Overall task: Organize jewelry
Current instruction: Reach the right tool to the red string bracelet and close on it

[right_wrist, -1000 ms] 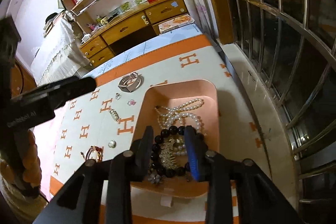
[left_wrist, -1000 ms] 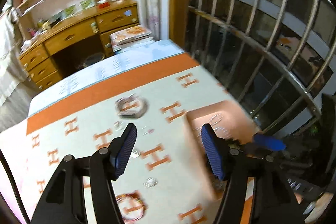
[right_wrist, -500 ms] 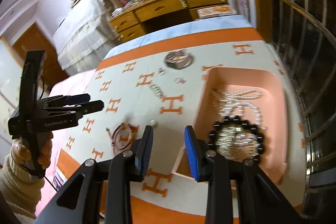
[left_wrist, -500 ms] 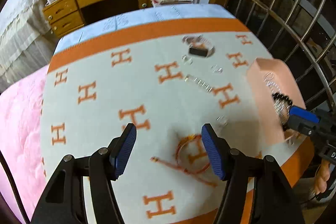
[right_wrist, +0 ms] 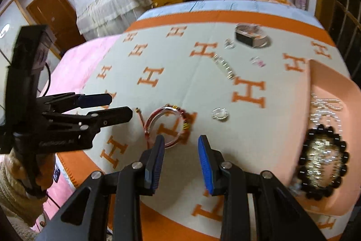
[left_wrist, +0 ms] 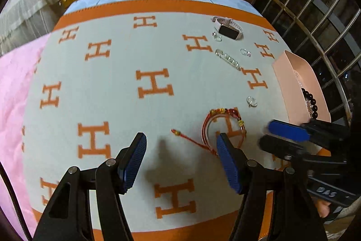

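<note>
Now both my tongs hang empty over the blanket (left_wrist: 153,55), swung away from the pink tray (right_wrist: 327,87) at its right edge, where the black bead bracelet (right_wrist: 322,162) I carried a second ago lies on the pearls. My right gripper (right_wrist: 180,157) stands part open, my left gripper (left_wrist: 180,164) wide open. The red bangle (left_wrist: 222,128), near the front edge, sits just ahead of both; I judge it next to go.
</note>
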A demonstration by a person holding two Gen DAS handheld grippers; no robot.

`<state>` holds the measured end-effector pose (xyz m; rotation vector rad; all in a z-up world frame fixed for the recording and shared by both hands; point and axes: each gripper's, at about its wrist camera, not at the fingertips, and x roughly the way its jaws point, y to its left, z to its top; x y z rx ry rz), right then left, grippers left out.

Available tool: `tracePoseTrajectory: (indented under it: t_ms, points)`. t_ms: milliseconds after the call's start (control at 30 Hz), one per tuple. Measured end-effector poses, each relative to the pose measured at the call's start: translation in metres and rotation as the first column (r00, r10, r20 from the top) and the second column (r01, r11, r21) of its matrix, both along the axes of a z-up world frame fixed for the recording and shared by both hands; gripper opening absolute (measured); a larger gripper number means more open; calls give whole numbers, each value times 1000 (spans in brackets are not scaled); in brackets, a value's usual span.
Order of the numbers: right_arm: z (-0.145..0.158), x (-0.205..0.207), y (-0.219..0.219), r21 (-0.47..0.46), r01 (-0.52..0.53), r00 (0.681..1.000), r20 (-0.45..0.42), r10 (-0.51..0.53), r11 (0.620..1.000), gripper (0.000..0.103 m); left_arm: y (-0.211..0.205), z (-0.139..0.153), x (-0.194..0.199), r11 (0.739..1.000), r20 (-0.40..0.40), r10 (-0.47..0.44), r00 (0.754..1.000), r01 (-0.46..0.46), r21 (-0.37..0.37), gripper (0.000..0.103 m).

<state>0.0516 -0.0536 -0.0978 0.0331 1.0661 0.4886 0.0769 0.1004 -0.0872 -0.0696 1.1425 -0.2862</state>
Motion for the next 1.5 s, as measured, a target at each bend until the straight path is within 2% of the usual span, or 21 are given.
tracePoseTrajectory:
  t_ms: [200,233,300,400,467,567,767,867,1033,1233,1333,1400,1500]
  points:
    - [-16,9,20,-79,11,1000,11,-10,997,30,3,-13,-3,1000,-20,-5,1000,5,-1,63]
    - [-18,11,23,-93,12,1000,13,-11,996,28,4,-14,-3,1000,-21,-5,1000,5,-3,63]
    - [-24,12,29,-133,11,1000,24,-8,991,17,5,-15,-3,1000,-21,-6,1000,6,-5,63]
    - [-24,7,37,-210,-5,996,87,24,978,13,6,-15,-2,1000,-18,-6,1000,6,-9,63]
    - [-24,5,37,-225,-15,994,103,39,974,11,7,-14,0,1000,-18,-7,1000,7,-9,63]
    - [-23,4,31,-211,-12,995,97,33,977,11,5,-12,3,1000,-12,-13,1000,13,-5,63]
    - [-7,3,1,-105,38,995,99,-27,994,9,-5,-2,14,1000,-2,-30,1000,30,-6,63]
    - [8,0,-18,-53,64,991,123,-57,997,0,-13,4,23,999,10,-38,999,38,-8,63]
    - [28,-3,-42,-4,94,983,157,-92,996,0,-33,10,46,998,0,-58,998,58,-19,63]
    - [11,-2,-37,-19,44,997,66,-43,999,2,-52,9,60,997,-21,-71,997,71,-42,63]
    - [4,-3,-27,-52,1,998,58,3,999,11,-58,9,65,997,-24,-72,997,71,-33,63]
    - [-2,0,-18,-100,-22,997,65,28,995,28,-59,8,68,997,-34,-71,997,70,-37,63]
    - [-11,7,-11,-138,-52,997,47,59,989,30,-58,7,71,997,-47,-64,997,62,-45,63]
